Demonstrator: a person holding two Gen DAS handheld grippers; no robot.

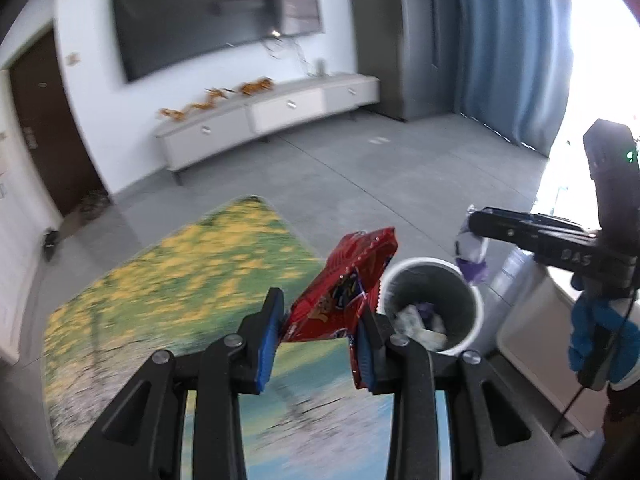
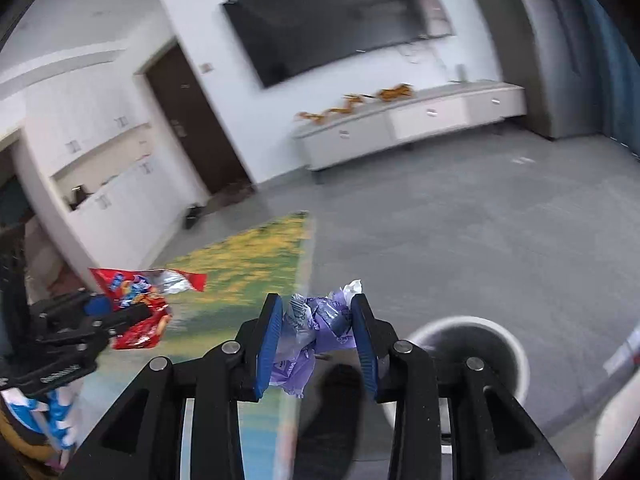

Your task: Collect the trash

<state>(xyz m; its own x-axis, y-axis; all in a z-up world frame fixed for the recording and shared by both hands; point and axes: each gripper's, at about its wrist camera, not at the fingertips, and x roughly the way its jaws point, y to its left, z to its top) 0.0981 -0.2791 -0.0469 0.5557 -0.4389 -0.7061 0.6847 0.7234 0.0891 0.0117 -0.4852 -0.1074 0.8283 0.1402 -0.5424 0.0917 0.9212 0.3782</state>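
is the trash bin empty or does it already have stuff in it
Not empty. The left wrist view looks into the open bin, and crumpled wrappers lie at its bottom.

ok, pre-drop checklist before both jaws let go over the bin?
1. Left gripper clamped on the crumpled red foil snack bag: ok.
2. Right gripper clamped on the crumpled purple plastic wrapper: ok.
3. Round grey bin with white rim open, with room left: ok, trash sits low.
4. Purple wrapper above the opening: ok, it hangs at the far rim.
5. Red bag above the opening: not ok, mostly beside the rim.
6. Grippers clear of each other: ok.
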